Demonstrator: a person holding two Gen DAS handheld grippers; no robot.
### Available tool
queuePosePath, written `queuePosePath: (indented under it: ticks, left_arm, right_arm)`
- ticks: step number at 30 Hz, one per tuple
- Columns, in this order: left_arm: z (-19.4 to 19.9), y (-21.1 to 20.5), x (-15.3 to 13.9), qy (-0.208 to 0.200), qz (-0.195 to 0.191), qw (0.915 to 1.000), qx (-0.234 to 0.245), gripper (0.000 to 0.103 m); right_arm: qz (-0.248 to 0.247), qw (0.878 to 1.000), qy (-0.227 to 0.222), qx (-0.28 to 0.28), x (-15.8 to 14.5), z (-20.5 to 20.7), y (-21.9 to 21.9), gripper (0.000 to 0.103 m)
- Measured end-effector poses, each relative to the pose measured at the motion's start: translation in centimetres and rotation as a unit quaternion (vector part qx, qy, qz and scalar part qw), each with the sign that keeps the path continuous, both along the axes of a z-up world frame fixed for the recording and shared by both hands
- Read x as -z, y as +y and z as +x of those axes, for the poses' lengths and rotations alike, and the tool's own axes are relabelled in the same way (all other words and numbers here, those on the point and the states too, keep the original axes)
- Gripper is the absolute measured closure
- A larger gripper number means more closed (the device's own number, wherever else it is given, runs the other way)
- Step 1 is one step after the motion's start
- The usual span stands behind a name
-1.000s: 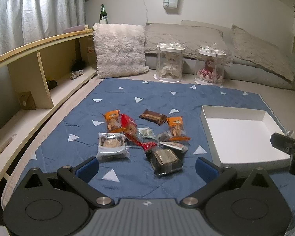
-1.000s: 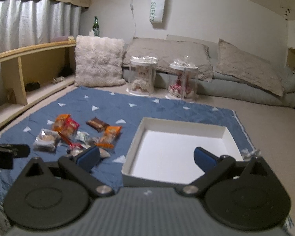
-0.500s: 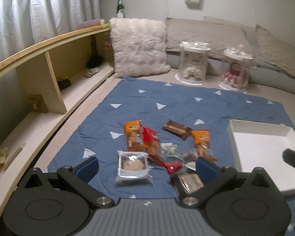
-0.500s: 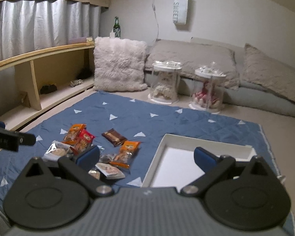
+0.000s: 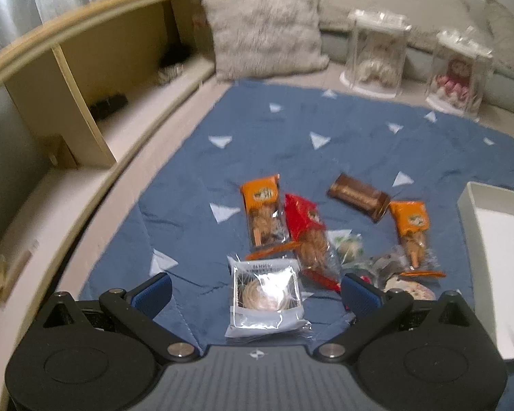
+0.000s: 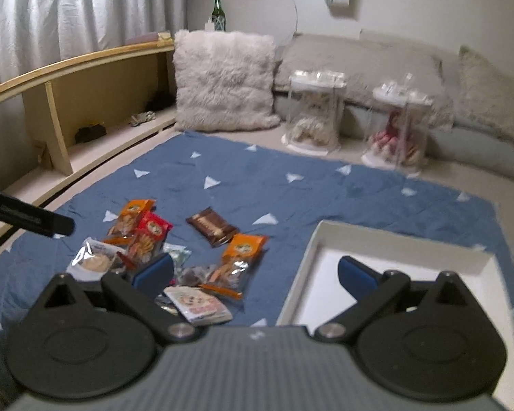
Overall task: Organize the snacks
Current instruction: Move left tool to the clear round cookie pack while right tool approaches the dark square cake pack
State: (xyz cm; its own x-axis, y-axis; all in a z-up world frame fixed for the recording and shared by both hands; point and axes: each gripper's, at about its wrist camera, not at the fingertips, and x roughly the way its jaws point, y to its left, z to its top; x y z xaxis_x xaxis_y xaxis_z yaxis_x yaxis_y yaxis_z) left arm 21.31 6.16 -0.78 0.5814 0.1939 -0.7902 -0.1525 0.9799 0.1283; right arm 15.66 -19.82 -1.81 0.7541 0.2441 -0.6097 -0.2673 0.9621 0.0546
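While the left gripper (image 5: 257, 293) hangs with jaws spread around the clear cookie packet (image 5: 265, 296) on the blue blanket (image 5: 291, 137), descend squarely and pinch its middle before carrying it to the white box (image 6: 311, 250).

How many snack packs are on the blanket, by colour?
Orange packs: 2
Red pack: 1
Brown bar: 1
Clear pack: 1
Pale green pack: 1
White pack: 1
Dark pack, partly hidden: 1
Total: at least 8
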Motion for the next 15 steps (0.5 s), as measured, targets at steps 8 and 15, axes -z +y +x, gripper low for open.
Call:
queuePosePath:
  ticks: [8, 15]
  left_arm:
    - [3.6, 0.7, 3.3, 0.054, -0.005, 0.9982, -0.027, 0.000]
    - [4.6, 0.6, 4.7, 0.069, -0.001, 0.9975, -0.019, 0.000]
  right_arm:
    - [0.027, 0.998, 0.061, 0.000, 2.8, 2.6, 1.6, 0.000]
    - [0.081, 0.984, 0.155, -0.017, 5.6, 4.6, 3.6, 0.000]
